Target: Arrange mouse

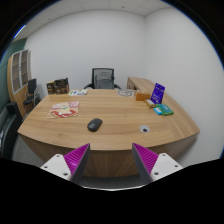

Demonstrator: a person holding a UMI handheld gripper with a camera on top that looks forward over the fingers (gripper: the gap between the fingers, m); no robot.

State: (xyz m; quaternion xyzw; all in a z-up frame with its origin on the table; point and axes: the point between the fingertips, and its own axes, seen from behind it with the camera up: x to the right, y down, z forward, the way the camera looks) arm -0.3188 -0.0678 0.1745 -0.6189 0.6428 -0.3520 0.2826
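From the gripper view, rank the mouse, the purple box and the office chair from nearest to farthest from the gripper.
The gripper is open, holding nothing.
1. Mouse, on the table just ahead of the fingers.
2. Purple box, farther back on the table's right side.
3. Office chair, beyond the table's far edge.

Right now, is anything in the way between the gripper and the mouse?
No. The open gripper has only bare table between it and the mouse, which lies beyond the fingers.

White walls enclose an office — a broad curved wooden desk (110,120), 1 black swivel chair (103,78) behind it, a wooden shelving unit (18,68) alongside.
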